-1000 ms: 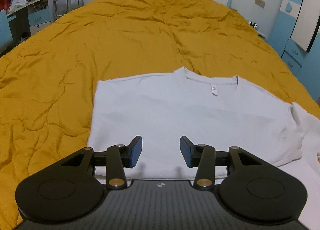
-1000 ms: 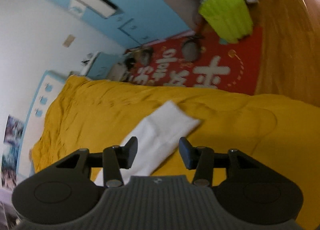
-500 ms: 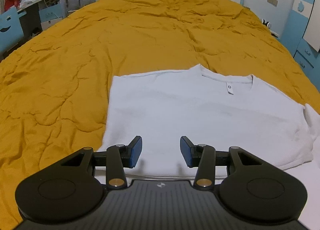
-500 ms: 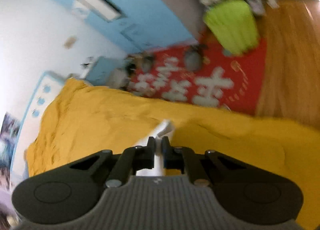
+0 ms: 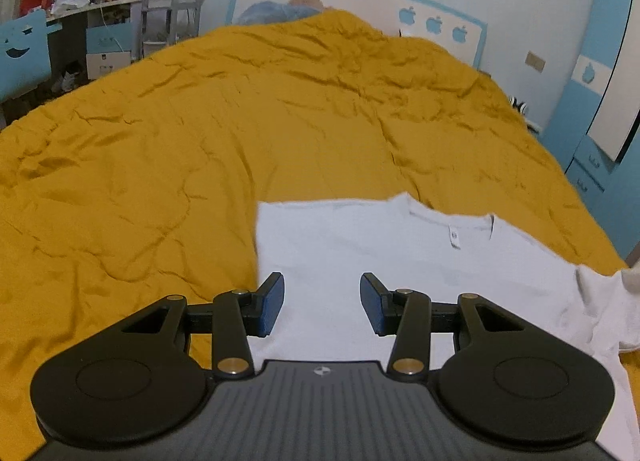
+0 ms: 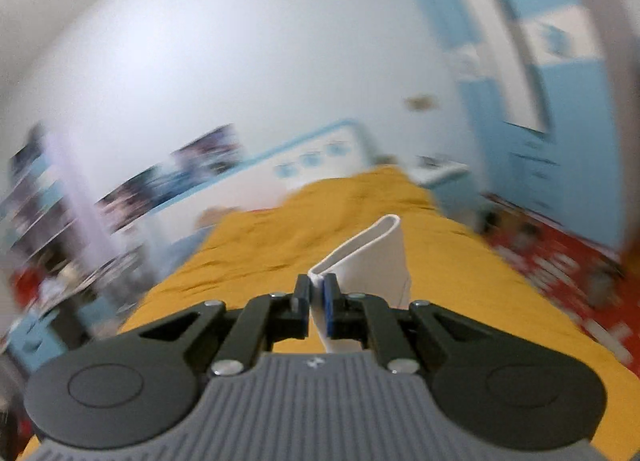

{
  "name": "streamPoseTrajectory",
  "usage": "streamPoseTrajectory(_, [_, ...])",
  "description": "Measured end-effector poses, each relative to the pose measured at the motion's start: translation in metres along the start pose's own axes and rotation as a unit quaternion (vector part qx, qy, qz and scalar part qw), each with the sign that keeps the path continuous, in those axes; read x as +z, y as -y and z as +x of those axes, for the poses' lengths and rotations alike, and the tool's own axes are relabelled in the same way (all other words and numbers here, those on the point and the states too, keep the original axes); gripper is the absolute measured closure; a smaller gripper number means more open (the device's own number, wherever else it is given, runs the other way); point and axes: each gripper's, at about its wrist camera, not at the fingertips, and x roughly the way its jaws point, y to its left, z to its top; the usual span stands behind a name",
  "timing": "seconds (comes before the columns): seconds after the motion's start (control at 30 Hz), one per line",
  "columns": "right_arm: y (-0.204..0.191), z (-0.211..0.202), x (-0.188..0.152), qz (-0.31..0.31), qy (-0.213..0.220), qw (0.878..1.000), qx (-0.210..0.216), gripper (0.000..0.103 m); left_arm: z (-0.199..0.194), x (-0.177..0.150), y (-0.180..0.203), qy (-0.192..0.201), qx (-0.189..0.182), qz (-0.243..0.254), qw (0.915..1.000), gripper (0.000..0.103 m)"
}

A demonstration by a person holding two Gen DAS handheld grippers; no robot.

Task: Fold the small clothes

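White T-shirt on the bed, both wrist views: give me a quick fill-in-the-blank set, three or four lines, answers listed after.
1. The white T-shirt lies on a ____-coloured bedspread.
2. The right gripper is shut on the shirt's ____.
3. The left gripper has its jaws ____, with nothing between them.
4. The small tag sits just inside the shirt's ____.

Answers: mustard yellow; sleeve; open; neckline

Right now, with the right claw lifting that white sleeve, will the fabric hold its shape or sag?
Likely floppy: the white sleeve bends in a loop above the right claw. Probably light, since a thin pinch carries it. The white shirt may drag along the yellow bedspread.
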Motion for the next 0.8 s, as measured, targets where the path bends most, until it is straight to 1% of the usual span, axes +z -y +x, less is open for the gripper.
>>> streamPoseTrajectory(0.07, [-0.057,0.019,-0.007,-0.026,-0.010,0.999,0.023,0.102,-0.005,0.001,-0.008,0.007,-0.009,-0.002,0.9999,0.051])
streamPoseTrajectory(0.17, [-0.129,0.049,-0.040,-0.049,-0.029,0.997,0.043,0.102,-0.009,0.000,-0.023,0.014,-0.019,-0.012,0.9997,0.051])
streamPoseTrajectory(0.27, [-0.185,0.079,-0.094,-0.049,-0.053,0.995,0.063,0.102,-0.009,-0.002,-0.040,0.015,-0.022,-0.030,0.9992,0.051])
streamPoseTrajectory(0.33, [-0.213,0.097,-0.132,-0.041,-0.080,0.993,0.072,0.101,-0.010,-0.004,-0.053,0.015,-0.022,-0.040,0.9989,0.051])
streamPoseTrajectory(0.43, [-0.249,0.127,-0.197,-0.047,-0.125,0.988,0.075,0.101,-0.009,-0.007,-0.069,0.013,-0.022,-0.059,0.9980,0.051])
streamPoseTrajectory(0.57, [-0.277,0.164,-0.281,-0.051,-0.210,0.974,0.076,0.101,-0.005,-0.009,-0.083,0.010,-0.015,-0.073,0.9972,0.051])
streamPoseTrajectory(0.63, [-0.271,0.180,-0.316,-0.033,-0.249,0.964,0.084,0.101,-0.002,-0.010,-0.086,0.006,-0.019,-0.077,0.9968,0.051])
streamPoseTrajectory(0.67, [-0.268,0.188,-0.330,-0.025,-0.273,0.957,0.091,0.096,0.000,-0.011,-0.087,0.004,-0.025,-0.078,0.9966,0.051])
streamPoseTrajectory(0.73, [-0.259,0.190,-0.348,-0.015,-0.301,0.948,0.105,0.094,0.003,-0.014,-0.088,0.003,-0.037,-0.079,0.9962,0.051])
streamPoseTrajectory(0.77, [-0.254,0.189,-0.352,-0.010,-0.307,0.945,0.112,0.084,0.003,-0.016,-0.088,0.004,-0.045,-0.080,0.9957,0.052])
streamPoseTrajectory(0.8, [-0.248,0.184,-0.353,-0.005,-0.305,0.945,0.120,0.077,0.005,-0.016,-0.089,0.004,-0.054,-0.083,0.9951,0.052])
